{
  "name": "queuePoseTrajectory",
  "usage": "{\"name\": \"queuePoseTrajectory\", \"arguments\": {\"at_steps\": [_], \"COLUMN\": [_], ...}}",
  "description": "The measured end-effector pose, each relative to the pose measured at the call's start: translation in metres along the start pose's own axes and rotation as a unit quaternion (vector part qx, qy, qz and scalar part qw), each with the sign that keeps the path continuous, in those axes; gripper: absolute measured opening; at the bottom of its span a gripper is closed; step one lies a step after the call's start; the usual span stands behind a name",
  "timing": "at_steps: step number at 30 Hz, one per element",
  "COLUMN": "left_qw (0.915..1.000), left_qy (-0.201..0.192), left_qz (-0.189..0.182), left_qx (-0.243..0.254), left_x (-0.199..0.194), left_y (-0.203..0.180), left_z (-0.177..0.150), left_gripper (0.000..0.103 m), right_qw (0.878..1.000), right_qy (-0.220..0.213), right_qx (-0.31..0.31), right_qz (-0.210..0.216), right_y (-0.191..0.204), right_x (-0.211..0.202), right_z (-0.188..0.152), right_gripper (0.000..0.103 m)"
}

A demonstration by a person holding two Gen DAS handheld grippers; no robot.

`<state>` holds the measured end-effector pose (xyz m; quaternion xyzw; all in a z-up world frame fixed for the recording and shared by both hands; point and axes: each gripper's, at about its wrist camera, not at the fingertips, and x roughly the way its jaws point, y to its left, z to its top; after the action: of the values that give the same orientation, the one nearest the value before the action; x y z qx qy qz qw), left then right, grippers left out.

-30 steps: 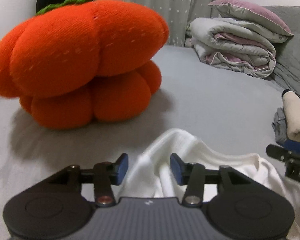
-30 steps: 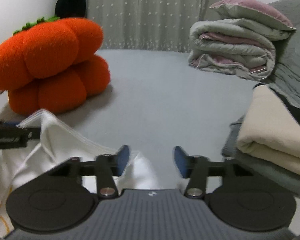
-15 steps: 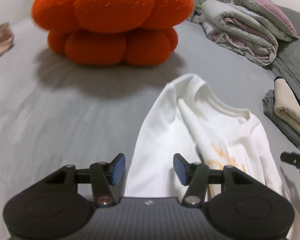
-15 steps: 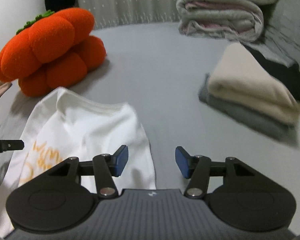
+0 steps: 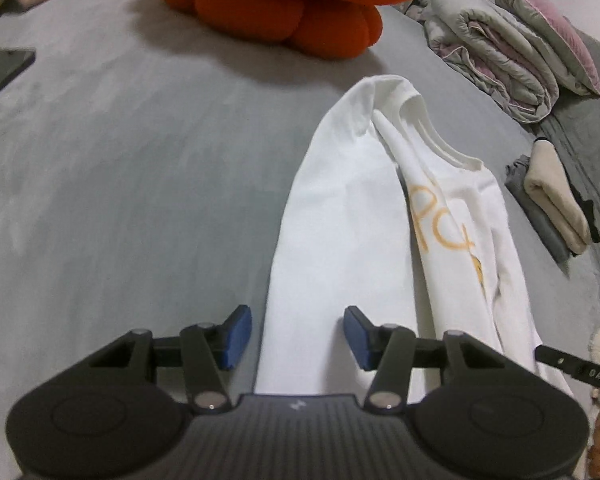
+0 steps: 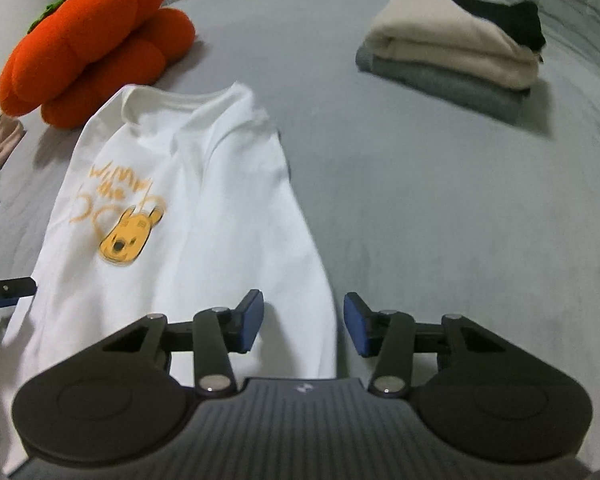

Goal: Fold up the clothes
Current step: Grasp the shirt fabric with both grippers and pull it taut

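A white T-shirt (image 5: 340,232) with a yellow bear print lies on the grey bed, collar away from me, its left side folded over. It also shows in the right wrist view (image 6: 188,208). My left gripper (image 5: 298,338) is open and empty above the shirt's left lower part. My right gripper (image 6: 304,326) is open and empty above the shirt's right edge. Neither gripper touches the cloth.
An orange pumpkin cushion (image 5: 292,4) sits at the far end of the bed (image 5: 120,160). A rolled grey-pink quilt (image 5: 500,56) lies far right. A stack of folded clothes (image 6: 452,60) lies right of the shirt. A dark flat device (image 5: 0,68) lies at the left.
Both grippers have pulled back from the collar end and risen; the shirt, bunched close to them before, now lies stretched out on the bed. Both stay open.
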<state>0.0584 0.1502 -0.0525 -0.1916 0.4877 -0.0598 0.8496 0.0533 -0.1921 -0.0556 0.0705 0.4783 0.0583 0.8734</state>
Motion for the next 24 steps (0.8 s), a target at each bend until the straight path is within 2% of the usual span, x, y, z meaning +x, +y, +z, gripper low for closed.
{"name": "queuePoseTrajectory", "arguments": {"at_steps": [4, 9, 12, 15, 19, 24], "left_qw": [0.9997, 0.9991, 0.9992, 0.9994, 0.9984, 0.9972], "left_qy": [0.013, 0.032, 0.031, 0.016, -0.003, -0.022], "left_qz": [-0.017, -0.029, -0.024, -0.01, 0.023, 0.045], "left_qx": [-0.011, -0.002, 0.01, 0.028, 0.051, 0.056], "left_x": [-0.011, -0.019, -0.025, -0.032, -0.038, -0.045], "left_y": [0.007, 0.013, 0.011, 0.002, -0.012, -0.014], "left_z": [-0.016, -0.035, -0.04, -0.04, -0.033, -0.014], "left_gripper": [0.046, 0.037, 0.013, 0.007, 0.006, 0.005], "right_qw": [1.0, 0.999, 0.999, 1.0, 0.998, 0.993], "right_qy": [0.017, 0.035, 0.033, 0.022, -0.014, -0.05], "right_qx": [0.002, 0.011, 0.011, 0.011, -0.002, -0.012], "right_qz": [0.002, 0.004, 0.002, -0.014, -0.053, -0.109], "right_y": [0.003, 0.0, -0.003, -0.006, -0.008, -0.018], "right_x": [-0.008, -0.019, -0.023, -0.028, -0.041, -0.051], "right_z": [-0.017, -0.039, -0.044, -0.044, -0.035, -0.015], "right_gripper": [0.043, 0.017, 0.005, 0.002, 0.002, 0.002]}}
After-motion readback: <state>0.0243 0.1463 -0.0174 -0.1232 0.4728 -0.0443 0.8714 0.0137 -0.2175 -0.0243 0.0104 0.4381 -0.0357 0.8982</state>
